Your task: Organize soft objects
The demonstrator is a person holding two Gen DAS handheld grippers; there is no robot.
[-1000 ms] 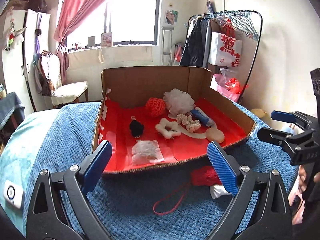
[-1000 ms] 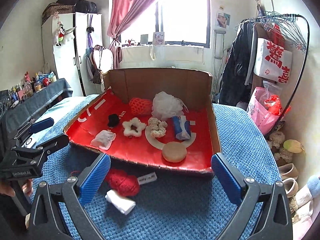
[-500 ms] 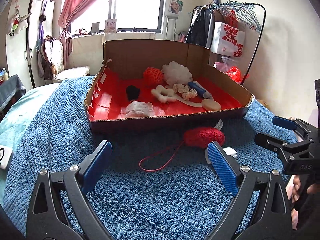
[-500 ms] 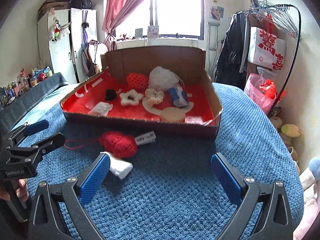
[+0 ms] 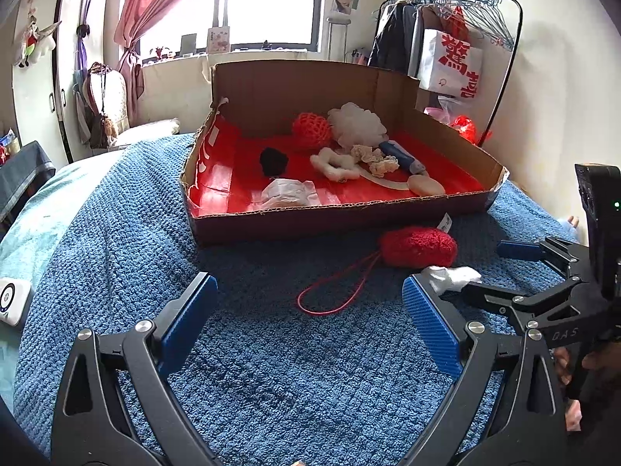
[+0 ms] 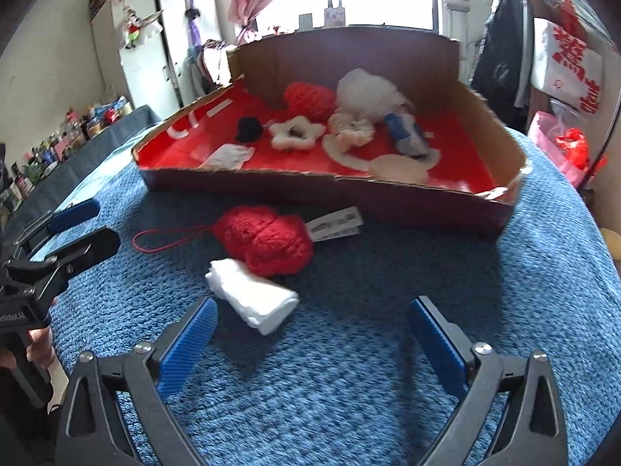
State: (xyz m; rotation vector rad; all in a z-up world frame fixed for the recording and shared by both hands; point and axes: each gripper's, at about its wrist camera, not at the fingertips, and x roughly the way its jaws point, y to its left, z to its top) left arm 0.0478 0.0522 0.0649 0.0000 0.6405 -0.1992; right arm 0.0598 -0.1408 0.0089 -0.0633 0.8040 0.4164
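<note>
A cardboard box [image 5: 341,215] with a red lining sits on a blue blanket and holds several soft items, among them a white pouf [image 5: 357,124] and a red mesh ball [image 5: 310,130]. In front of the box lie a red knitted pouch [image 5: 417,246] with a red cord and a folded white cloth [image 6: 252,297]. My left gripper [image 5: 306,324] is open and empty, short of the cord loop. My right gripper [image 6: 310,341] is open and empty, just short of the white cloth. The box [image 6: 388,198] and the pouch [image 6: 268,239] show in the right wrist view too.
A white device [image 5: 11,301] lies at the blanket's left edge. A clothes rack [image 5: 458,39] with a red-and-white bag stands behind right. A white cupboard [image 6: 151,54] and a shelf of small items stand at the left. Each gripper shows in the other's view.
Both grippers have moved down and closer to the blanket. The pouch and the white cloth now look nearer and larger. Both grippers stay open.
</note>
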